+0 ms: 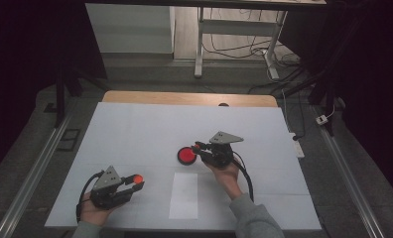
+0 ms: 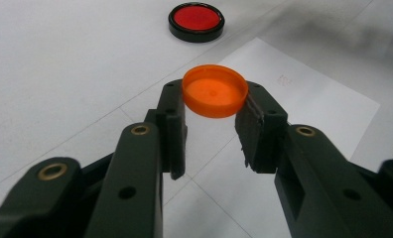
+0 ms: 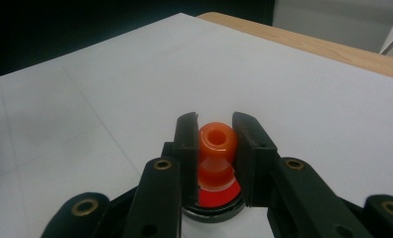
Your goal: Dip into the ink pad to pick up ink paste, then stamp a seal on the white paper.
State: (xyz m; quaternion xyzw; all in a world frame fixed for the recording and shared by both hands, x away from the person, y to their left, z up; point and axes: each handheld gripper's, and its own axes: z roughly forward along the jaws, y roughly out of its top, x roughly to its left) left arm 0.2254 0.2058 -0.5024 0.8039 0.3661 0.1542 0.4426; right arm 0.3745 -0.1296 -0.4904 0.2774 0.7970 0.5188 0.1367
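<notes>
Two orange pieces are in hand at once. The orange cap (image 2: pixel 215 90) sits pinched by its rim between the jaws of the left tongs (image 2: pixel 212 116), its hollow side facing up, held clear above the white worktop (image 1: pixel 135 134) near the front left — in the high view it shows as a small orange spot (image 1: pixel 138 178) at the tips of those tongs (image 1: pixel 135 181). The orange nozzle (image 3: pixel 216 148), a small knobbed piece with a hole in its top, is clamped between the jaws of the right tongs (image 3: pixel 215 144), directly over the red disc (image 3: pixel 219 196) in its black rim. In the high view the right tongs (image 1: pixel 198 147) meet that red disc (image 1: pixel 187 155) at its right edge, near the middle of the worktop. A pale rectangular sheet (image 1: pixel 183 195) lies flat on the worktop between the two hands, just in front of the disc. Beyond the white cover, a strip of wooden tabletop (image 1: pixel 189 98) shows at the far edge.
</notes>
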